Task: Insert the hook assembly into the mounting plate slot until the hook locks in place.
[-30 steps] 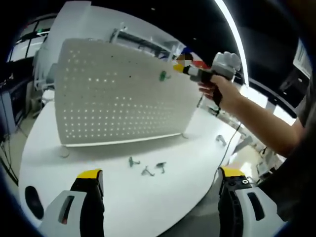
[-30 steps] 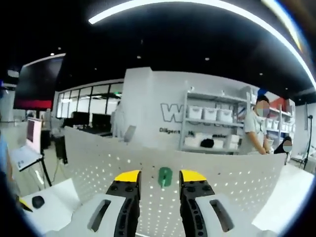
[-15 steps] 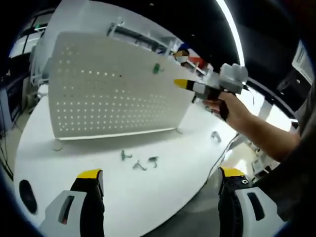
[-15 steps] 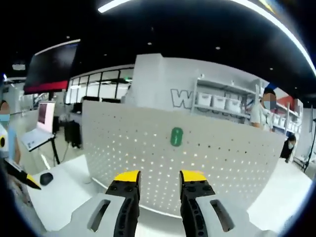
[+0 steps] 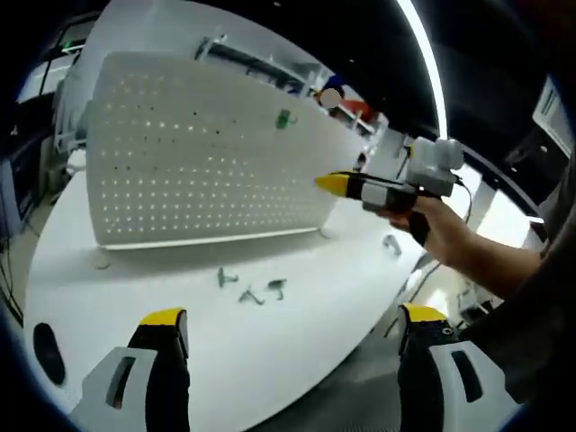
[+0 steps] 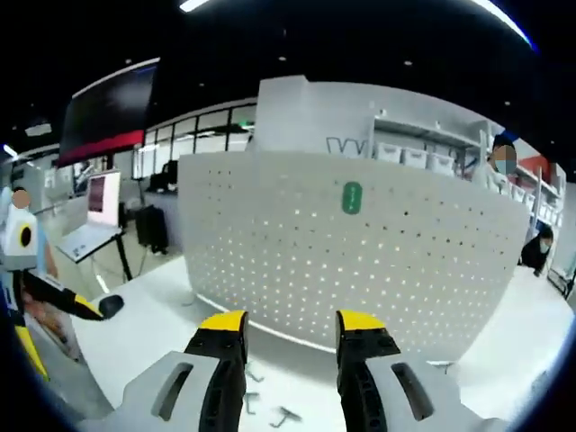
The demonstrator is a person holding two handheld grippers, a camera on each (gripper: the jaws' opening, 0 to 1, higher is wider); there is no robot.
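A white perforated mounting plate (image 5: pixel 207 153) stands upright on the round white table (image 5: pixel 297 351). A small green hook assembly (image 5: pixel 284 118) hangs in it near the top edge, with no gripper touching it. My left gripper (image 5: pixel 292 317) is held low over the table's near edge, jaws wide apart and bare. In the left gripper view my right gripper (image 5: pixel 337 184) comes in from the right, well short of the plate. In its own view the right gripper (image 6: pixel 292 321) is open and bare, and the green hook (image 6: pixel 352 198) sits high on the plate (image 6: pixel 360 270).
Three loose grey hooks (image 5: pixel 247 292) lie on the table before the plate, and another hook (image 5: pixel 393 245) lies off to the right. A black mouse (image 5: pixel 45 342) sits near the left rim. A laptop (image 6: pixel 90 225), shelves and people stand beyond the table.
My right gripper has drawn back from the plate and dropped lower, leaving the green hook on the board. Its jaws stand slightly wider. The left gripper has hardly moved.
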